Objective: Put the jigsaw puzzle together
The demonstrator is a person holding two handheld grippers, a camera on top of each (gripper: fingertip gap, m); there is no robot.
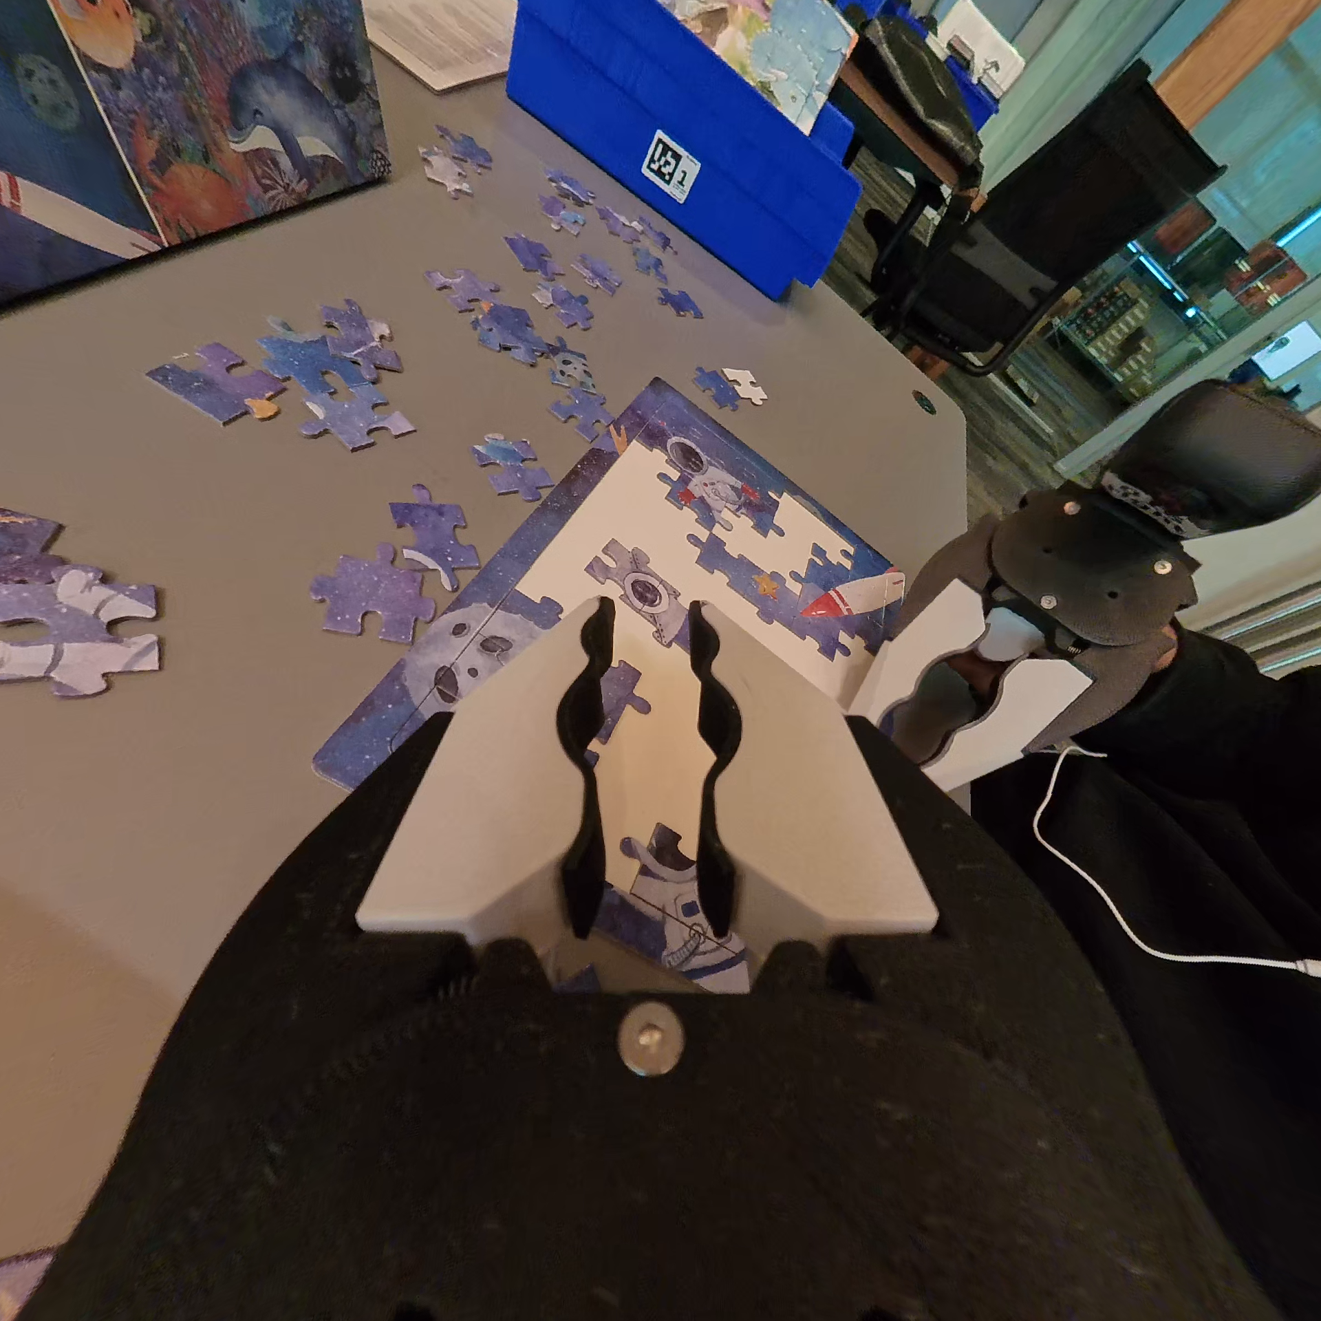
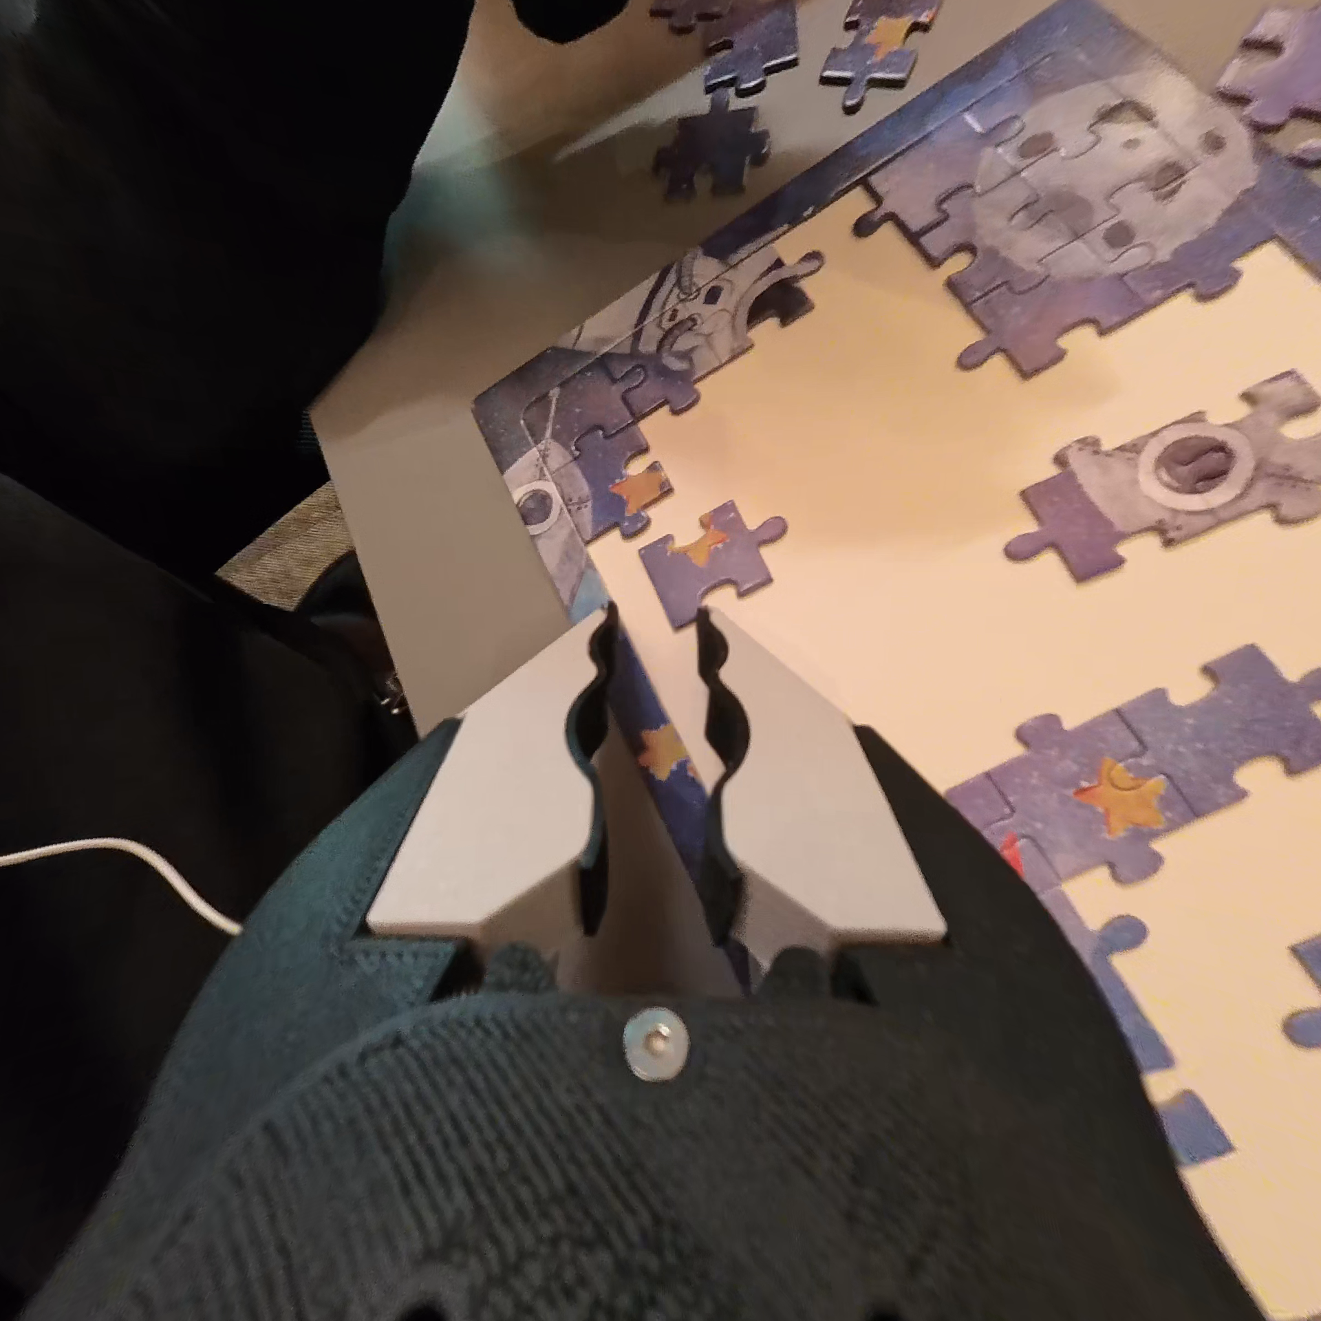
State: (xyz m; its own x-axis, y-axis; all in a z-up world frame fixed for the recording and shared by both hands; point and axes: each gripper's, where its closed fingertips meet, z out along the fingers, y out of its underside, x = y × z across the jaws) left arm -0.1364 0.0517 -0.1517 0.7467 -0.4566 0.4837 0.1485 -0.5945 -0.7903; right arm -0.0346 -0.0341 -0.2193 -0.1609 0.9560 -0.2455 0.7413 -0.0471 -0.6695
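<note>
Grey worktop (image 1: pixel 179 786) carries a puzzle tray (image 2: pixel 929 572) and loose pieces. Both grippers hover over it, fingers slightly apart, empty: left gripper (image 1: pixel 652 616), right gripper (image 2: pixel 656 620) nearest a star piece (image 2: pixel 715 565), probably light, thin and stiff; pinch its edges.

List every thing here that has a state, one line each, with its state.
Left gripper: jaws slightly apart, holding nothing, over the puzzle tray.
Right gripper: jaws slightly apart, holding nothing, at the tray's edge.
Puzzle tray: partly filled.
Star piece: loose, not joined.
Blue bin: open, puzzle boards inside.
</note>
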